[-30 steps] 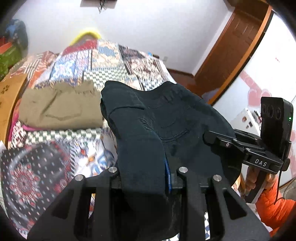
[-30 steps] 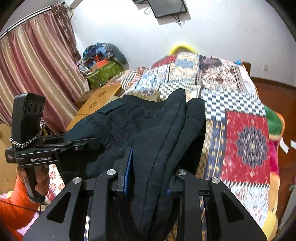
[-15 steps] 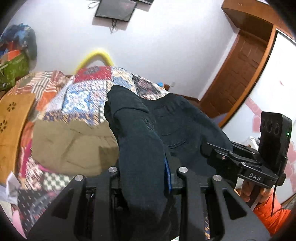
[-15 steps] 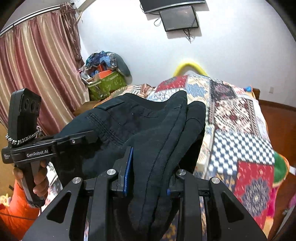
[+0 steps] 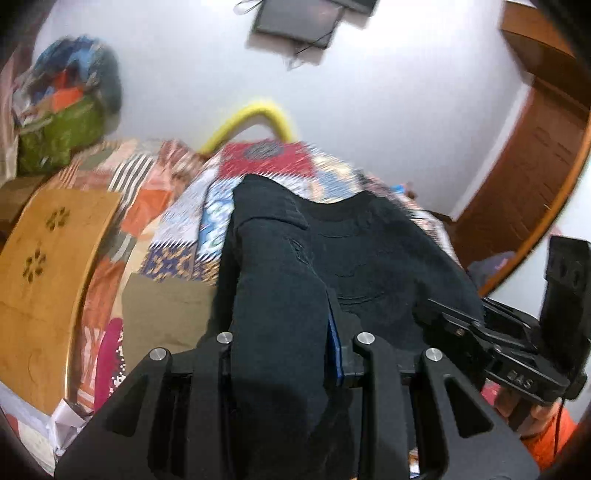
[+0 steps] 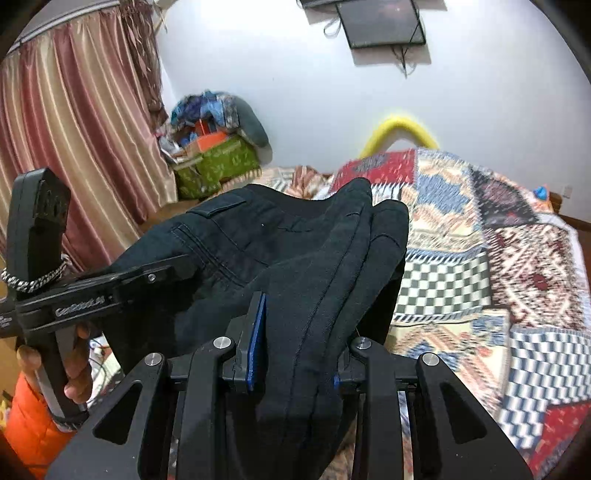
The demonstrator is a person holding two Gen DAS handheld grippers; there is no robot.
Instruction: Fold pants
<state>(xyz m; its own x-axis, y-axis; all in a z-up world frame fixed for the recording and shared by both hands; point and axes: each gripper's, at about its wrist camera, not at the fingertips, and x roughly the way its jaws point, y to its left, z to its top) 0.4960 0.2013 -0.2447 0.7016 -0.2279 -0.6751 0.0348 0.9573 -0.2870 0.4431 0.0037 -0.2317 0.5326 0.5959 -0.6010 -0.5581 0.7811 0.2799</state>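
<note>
Between the two grippers, above the bed, hang the black pants (image 5: 354, 258), held up off the quilt and stretched from one claw to the other. In the left wrist view the left gripper (image 5: 284, 343) is clamped narrow on a thick bunched fold of the pants, which rises from its jaws toward 12 o'clock; the rest of the cloth spreads off toward 3 o'clock, where the right gripper (image 5: 454, 325) bites its far edge. In the right wrist view the right gripper (image 6: 299, 354) is likewise closed narrow on several stacked layers of the pants, a blue pad (image 6: 256, 339) showing at its left finger. At 9 o'clock there, a hand (image 6: 74, 373) in an orange sleeve (image 6: 26, 424) grips the handle of the left gripper (image 6: 162, 275). Beneath lies the patchwork quilt (image 6: 498, 258), blurred. In the left wrist view, an olive-brown garment (image 5: 162, 314) lies on the quilt at 9 o'clock, just beside the pants, with a wooden board (image 5: 48, 280) farther out. A yellow curved bar (image 6: 402, 129) stands at 12 o'clock, a dark screen (image 6: 384, 26) on the wall above it, and curtains (image 6: 74, 129) at 10 o'clock.
</note>
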